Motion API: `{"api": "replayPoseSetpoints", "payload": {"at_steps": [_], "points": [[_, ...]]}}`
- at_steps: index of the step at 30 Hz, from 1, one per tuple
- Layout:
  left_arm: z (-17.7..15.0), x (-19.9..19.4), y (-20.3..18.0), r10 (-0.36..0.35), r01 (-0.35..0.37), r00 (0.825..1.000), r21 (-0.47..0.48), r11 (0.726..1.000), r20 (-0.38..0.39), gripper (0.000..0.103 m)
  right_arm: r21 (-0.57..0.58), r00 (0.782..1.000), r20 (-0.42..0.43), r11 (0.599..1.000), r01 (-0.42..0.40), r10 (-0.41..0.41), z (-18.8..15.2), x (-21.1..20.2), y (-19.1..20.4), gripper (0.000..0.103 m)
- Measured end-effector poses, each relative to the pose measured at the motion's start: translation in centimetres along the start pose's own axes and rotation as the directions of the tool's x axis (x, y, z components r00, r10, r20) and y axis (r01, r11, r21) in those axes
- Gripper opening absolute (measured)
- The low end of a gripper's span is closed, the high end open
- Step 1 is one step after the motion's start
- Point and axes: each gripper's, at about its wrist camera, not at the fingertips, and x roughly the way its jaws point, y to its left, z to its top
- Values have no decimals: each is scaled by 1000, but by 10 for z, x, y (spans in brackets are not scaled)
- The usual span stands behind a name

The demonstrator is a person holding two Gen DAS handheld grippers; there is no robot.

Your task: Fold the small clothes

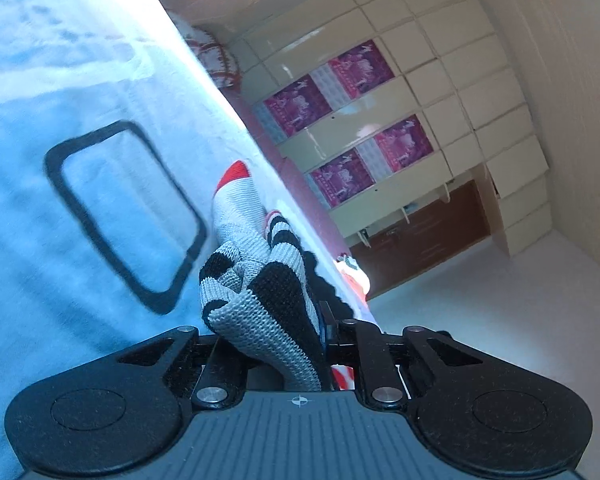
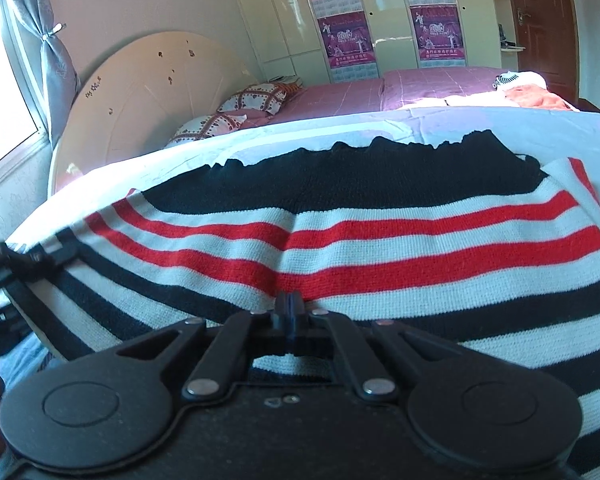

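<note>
On the pale sheet (image 2: 500, 128) over a pink bed (image 2: 420, 84), both grippers' jaws pinch the striped sweater (image 2: 380, 240).

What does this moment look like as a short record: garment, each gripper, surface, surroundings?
garment: striped knit sweater, black, white and red bands, lying spread over the bed
left gripper: jaws closed on a bunched fold of the sweater
right gripper: jaws shut, pinching the sweater's near edge
surface: light blue sheet with a black rectangle outline
surroundings: cream wardrobe with purple posters, round headboard, patterned pillows
fold state: not yet folded over
</note>
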Motion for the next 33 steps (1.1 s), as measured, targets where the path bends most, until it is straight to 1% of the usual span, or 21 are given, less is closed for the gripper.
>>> {"api": "replayPoseSetpoints", "payload": {"at_steps": [3, 7, 11, 13, 14, 15, 16, 17, 18, 19, 20, 21, 22, 23, 24, 26, 27, 29, 31, 32, 33], "points": [[11, -1, -44, -24, 26, 1000, 166, 986, -18, 15, 8, 1000, 15, 1000, -26, 26, -2, 1, -4, 0], [11, 14, -114, -51, 77, 996, 375, 924, -78, 15, 48, 997, 21, 996, -69, 68, -3, 1, -13, 0], [-2, 38, -170, -83, 153, 982, 461, 874, -170, 15, 121, 991, 7, 984, -133, 134, 0, 3, -28, 0], [-16, 52, -192, -75, 188, 968, 493, 850, -239, 16, 201, 980, -26, 962, -186, 195, 8, -1, -44, 0], [-27, 64, -201, -59, 207, 953, 501, 840, -296, 16, 259, 978, -4, 944, -202, 211, 9, -11, -58, 0], [-40, 76, -208, -38, 219, 940, 514, 829, -339, 16, 311, 980, 45, 930, -198, 193, 7, -27, -77, 15], [-54, 87, -212, -13, 228, 925, 528, 818, -379, 16, 370, 985, 69, 913, -170, 155, 2, -42, -97, 17], [-69, 100, -215, 26, 233, 903, 540, 809, -428, 19, 436, 984, 80, 882, -180, 161, -4, -57, -121, 17], [-89, 113, -217, 80, 235, 874, 561, 794, -480, 23, 504, 977, 91, 837, -212, 192, -12, -71, -146, 23], [-107, 121, -218, 120, 237, 857, 590, 772, -501, 31, 549, 977, 107, 809, -213, 184, -20, -89, -166, 26], [-124, 121, -221, 138, 242, 858, 627, 741, -494, 46, 566, 979, 129, 799, -203, 157, -26, -106, -180, 36], [-134, 118, -224, 121, 263, 864, 643, 719, -489, 59, 579, 978, 154, 789, -206, 142, -32, -124, -193, 54], [-140, 112, -231, 83, 302, 859, 631, 714, -505, 86, 596, 976, 172, 775, -212, 134, -37, -140, -203, 66], [-141, 106, -235, 56, 327, 852, 613, 719, -520, 96, 608, 975, 186, 765, -212, 123, -41, -152, -210, 77], [-141, 99, -241, 41, 338, 852, 608, 718, -522, 96, 613, 972, 203, 759, -220, 118, -44, -163, -214, 77], [-131, 78, -249, 7, 341, 865, 599, 724, -502, 95, 613, 960, 237, 743, -267, 149, -44, -175, -216, 76], [-123, 66, -250, -16, 340, 872, 582, 739, -489, 95, 613, 954, 253, 736, -287, 161, -42, -179, -214, 76], [-96, 43, -242, -52, 315, 898, 555, 770, -437, 95, 605, 942, 279, 727, -324, 187, -38, -180, -206, 76], [-70, 32, -226, -53, 257, 927, 530, 808, -370, 95, 594, 930, 286, 719, -362, 232, -29, -173, -199, 76], [-56, 24, -216, -35, 214, 944, 528, 822, -328, 95, 592, 927, 278, 714, -373, 254, -24, -167, -196, 76], [-43, 26, -202, 16, 139, 961, 535, 833, -275, 95, 596, 927, 257, 710, -375, 274, -20, -157, -191, 76]]}}
